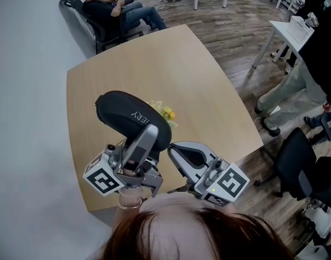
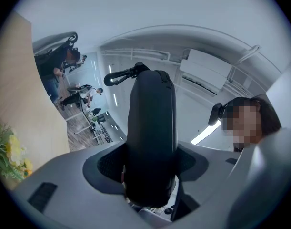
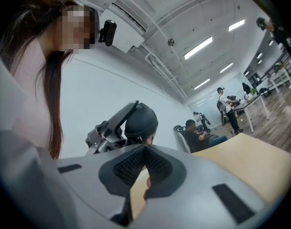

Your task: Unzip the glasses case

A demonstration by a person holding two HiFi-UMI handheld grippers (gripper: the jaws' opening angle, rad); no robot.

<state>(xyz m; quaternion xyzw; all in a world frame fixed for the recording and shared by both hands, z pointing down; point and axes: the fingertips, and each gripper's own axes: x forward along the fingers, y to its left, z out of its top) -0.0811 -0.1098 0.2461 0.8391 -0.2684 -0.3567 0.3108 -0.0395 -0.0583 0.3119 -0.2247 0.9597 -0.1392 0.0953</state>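
Glasses case point(image 1: 134, 119): black, oval, hard-shelled, with white lettering on its upper face; the shell appears closed. One end sits clamped between the jaws of the left gripper point(image 1: 149, 136). The free end tilts upward and bears a dark pull loop point(image 2: 120, 75).

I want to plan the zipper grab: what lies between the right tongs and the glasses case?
Nothing: in the head view, only a narrow bare gap separates the right tongs from the glasses case.

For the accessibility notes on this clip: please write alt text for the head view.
The left gripper holds a black glasses case raised above a wooden table, while the right gripper, fingers together, points at the case's near end. Small yellow flowers lie on the table behind it.
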